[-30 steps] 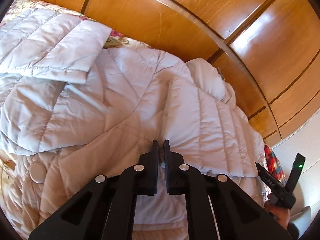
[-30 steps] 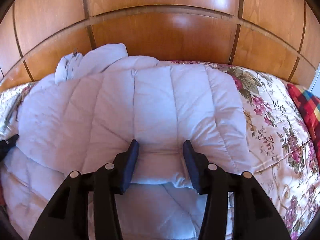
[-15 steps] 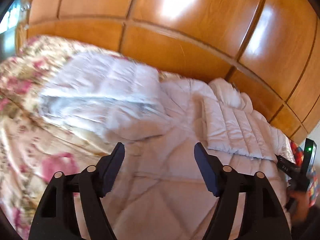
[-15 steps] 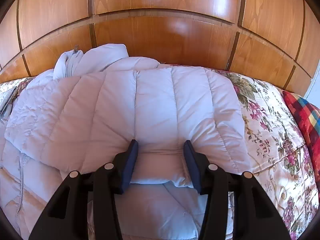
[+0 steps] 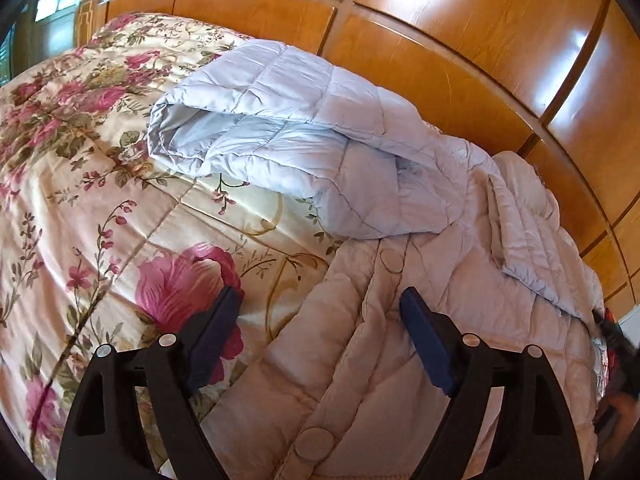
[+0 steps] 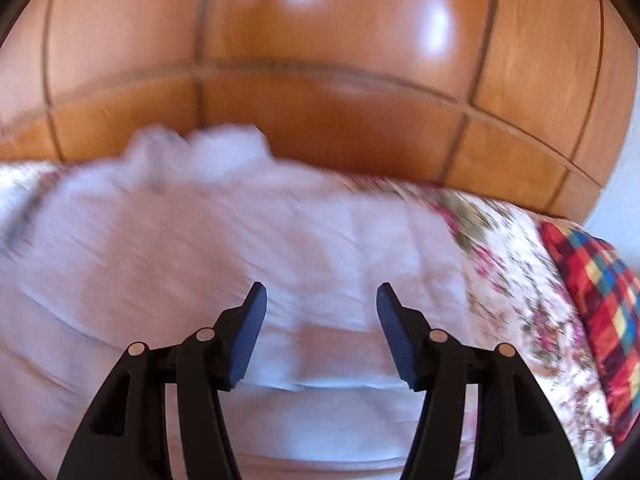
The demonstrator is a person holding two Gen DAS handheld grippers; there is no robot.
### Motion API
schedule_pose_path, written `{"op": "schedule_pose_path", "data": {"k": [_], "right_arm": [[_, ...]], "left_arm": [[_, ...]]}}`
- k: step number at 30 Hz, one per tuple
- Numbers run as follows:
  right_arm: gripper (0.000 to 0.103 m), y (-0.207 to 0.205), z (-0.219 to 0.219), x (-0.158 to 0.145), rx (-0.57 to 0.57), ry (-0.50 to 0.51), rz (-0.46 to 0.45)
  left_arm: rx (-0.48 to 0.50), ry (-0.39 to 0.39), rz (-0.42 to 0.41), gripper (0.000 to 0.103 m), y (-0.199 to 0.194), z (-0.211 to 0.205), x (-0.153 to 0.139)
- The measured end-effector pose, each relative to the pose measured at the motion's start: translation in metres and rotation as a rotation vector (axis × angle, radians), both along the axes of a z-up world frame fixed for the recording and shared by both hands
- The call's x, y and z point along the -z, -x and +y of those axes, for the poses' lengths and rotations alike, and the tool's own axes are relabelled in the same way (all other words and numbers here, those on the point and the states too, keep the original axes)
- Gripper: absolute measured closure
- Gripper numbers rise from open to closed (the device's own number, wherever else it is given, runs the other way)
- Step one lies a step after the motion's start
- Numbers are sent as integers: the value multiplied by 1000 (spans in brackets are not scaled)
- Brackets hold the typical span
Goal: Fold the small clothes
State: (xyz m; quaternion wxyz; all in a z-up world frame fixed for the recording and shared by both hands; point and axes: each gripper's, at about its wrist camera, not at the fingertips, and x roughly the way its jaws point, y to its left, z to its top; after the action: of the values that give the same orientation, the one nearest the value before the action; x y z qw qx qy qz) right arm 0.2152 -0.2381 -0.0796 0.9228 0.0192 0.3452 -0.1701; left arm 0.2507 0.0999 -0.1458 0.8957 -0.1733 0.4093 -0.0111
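A pale quilted puffer jacket (image 5: 400,320) lies on the floral bedspread (image 5: 100,208). Its left sleeve (image 5: 256,120) stretches out to the left, cuff open. The other sleeve (image 5: 528,248) is folded across the body. My left gripper (image 5: 320,312) is open and empty, hovering over the jacket's snap-button front edge. In the blurred right wrist view the jacket (image 6: 224,248) fills the middle. My right gripper (image 6: 320,304) is open and empty just above the folded sleeve's cuff end.
A glossy wooden headboard (image 5: 460,40) runs behind the bed and also shows in the right wrist view (image 6: 320,60). A red plaid cushion (image 6: 600,288) lies at the right edge of the bedspread (image 6: 512,280). The right hand shows dimly at the left view's right edge.
My left gripper opened, let go of the jacket and swung left, toward the spread sleeve. My right gripper opened wider, releasing the folded sleeve, and is moving, so its view blurs.
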Motion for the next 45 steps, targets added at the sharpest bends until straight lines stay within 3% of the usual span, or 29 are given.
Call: {"op": "schedule_pose_path", "data": {"k": [3, 5, 10, 13, 15, 21, 25, 26, 28, 30, 38, 45], "right_arm": [[45, -18, 37, -22, -130, -96, -4], [41, -34, 58, -28, -221, -189, 10], [40, -93, 120, -21, -436, -549, 114], [40, -122, 151, -10, -474, -684, 176], [40, -143, 167, 0, -483, -767, 211], [43, -183, 197, 22, -449, -894, 268], [63, -199, 210, 36, -433, -973, 290], [66, -200, 213, 38, -440, -976, 295], [87, -198, 221, 40, -459, -957, 312], [96, -193, 229, 30, -500, -881, 298], [97, -153, 196, -30, -526, -678, 147], [97, -113, 127, -55, -453, -616, 72]], "left_arm": [[0, 10, -13, 22, 1, 1, 1], [5, 8, -18, 29, 3, 1, 1], [6, -52, -23, 38, 7, -9, -5], [-42, -117, -23, 38, 17, -8, -9], [-60, -88, -38, 38, 24, 0, -9], [-47, 19, -30, 36, 20, 14, 2], [-41, 43, -39, 34, 20, 16, 6], [-40, 43, -40, 33, 20, 15, 6], [-37, 39, -40, 32, 20, 14, 5], [-36, 39, -41, 32, 20, 14, 6], [-34, 44, -42, 32, 19, 16, 6], [-33, 48, -41, 31, 19, 16, 6]]}}
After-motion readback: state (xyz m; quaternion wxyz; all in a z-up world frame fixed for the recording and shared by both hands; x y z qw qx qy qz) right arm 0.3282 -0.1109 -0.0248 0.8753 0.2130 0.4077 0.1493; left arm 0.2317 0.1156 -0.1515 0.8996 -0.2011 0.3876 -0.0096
